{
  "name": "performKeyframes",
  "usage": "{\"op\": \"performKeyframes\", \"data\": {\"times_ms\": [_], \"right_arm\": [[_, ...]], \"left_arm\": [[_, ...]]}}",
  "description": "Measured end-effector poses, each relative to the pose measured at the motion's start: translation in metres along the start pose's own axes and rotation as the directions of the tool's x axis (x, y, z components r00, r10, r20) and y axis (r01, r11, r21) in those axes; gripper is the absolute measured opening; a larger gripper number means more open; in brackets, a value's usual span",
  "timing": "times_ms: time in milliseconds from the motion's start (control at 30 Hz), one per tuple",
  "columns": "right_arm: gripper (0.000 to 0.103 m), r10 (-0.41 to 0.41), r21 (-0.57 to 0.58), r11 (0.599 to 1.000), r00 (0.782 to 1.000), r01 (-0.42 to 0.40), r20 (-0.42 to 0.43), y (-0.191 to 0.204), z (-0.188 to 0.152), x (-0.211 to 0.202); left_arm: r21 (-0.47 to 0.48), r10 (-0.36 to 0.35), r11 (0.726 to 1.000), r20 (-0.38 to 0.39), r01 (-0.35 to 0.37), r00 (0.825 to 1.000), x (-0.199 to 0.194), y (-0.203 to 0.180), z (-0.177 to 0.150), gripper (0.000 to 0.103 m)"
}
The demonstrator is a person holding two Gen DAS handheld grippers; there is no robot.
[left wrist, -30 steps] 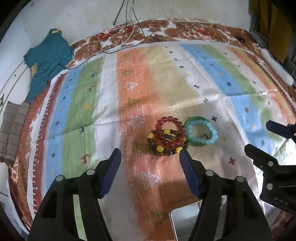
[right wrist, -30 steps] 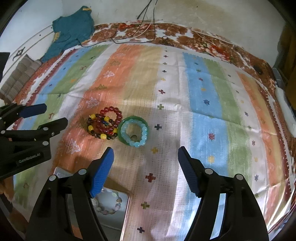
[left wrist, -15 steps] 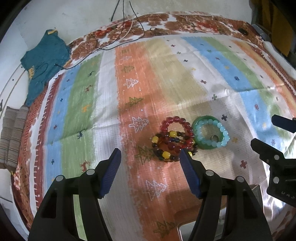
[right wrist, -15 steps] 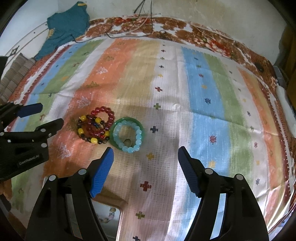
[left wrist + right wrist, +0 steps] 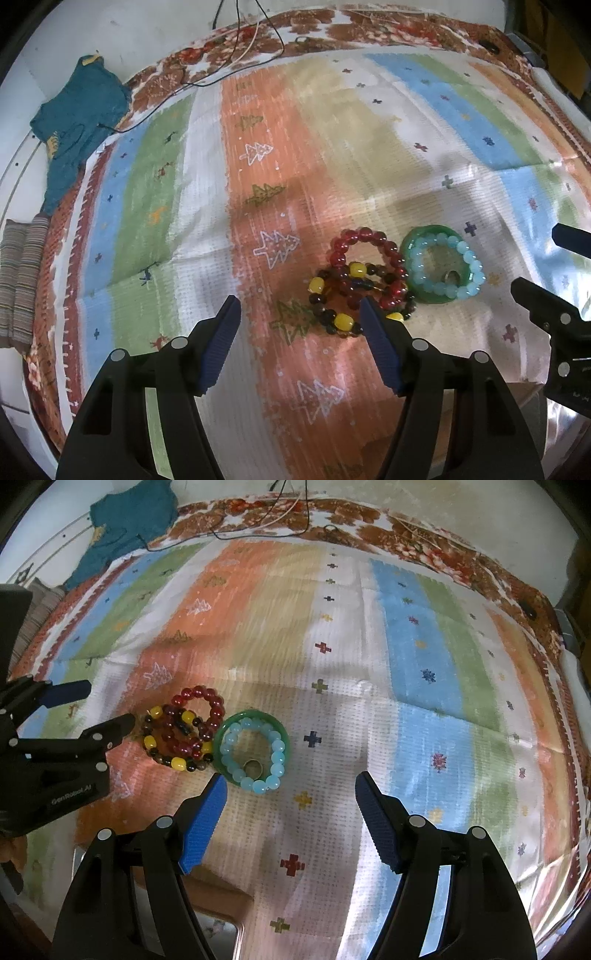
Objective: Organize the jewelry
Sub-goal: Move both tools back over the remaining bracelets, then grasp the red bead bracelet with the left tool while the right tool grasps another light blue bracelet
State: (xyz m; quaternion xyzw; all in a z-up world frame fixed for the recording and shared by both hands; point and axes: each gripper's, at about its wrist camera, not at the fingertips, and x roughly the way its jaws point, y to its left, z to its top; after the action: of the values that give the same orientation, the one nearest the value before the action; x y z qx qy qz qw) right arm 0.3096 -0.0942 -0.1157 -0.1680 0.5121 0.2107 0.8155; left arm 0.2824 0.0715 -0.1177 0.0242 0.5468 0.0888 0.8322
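A pile of bracelets lies on the striped cloth: a red bead bracelet [image 5: 369, 240] [image 5: 207, 701], a dark bracelet with yellow beads [image 5: 332, 310] [image 5: 166, 753], and beside them a green bangle [image 5: 428, 236] [image 5: 255, 716] with a pale blue bead bracelet [image 5: 469, 266] [image 5: 273, 760] and a small metal ring [image 5: 253, 768] inside it. My left gripper [image 5: 299, 325] is open and empty, just before the beaded pile. My right gripper [image 5: 290, 797] is open and empty, just before the bangle.
A metal tray rim [image 5: 236, 926] shows at the bottom edge between the grippers. A teal garment [image 5: 77, 122] and cables [image 5: 236, 48] lie at the far side of the cloth. Folded striped fabric [image 5: 18, 273] sits at the left.
Both grippers have moved forward toward the bracelets, which now sit closer to the fingertips. The tray has slid almost out of view below. Both stay open.
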Motion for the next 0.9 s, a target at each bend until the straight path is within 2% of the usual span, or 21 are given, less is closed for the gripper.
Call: {"op": "performKeyframes", "data": {"times_ms": [500,900], "right_arm": [[0.072,-0.023,0.008,1.0,0.998,0.024,-0.067,-0.004,0.008,0.031],[0.071,-0.027,-0.007,1.0,0.995,0.027,-0.099,-0.005,0.015,0.051]], "left_arm": [[-0.026,-0.053,0.998,-0.022,0.052,0.998,0.026,0.002,0.018,0.067],[-0.005,-0.049,0.999,-0.055,0.049,0.997,0.053,-0.007,0.029,0.066]]}}
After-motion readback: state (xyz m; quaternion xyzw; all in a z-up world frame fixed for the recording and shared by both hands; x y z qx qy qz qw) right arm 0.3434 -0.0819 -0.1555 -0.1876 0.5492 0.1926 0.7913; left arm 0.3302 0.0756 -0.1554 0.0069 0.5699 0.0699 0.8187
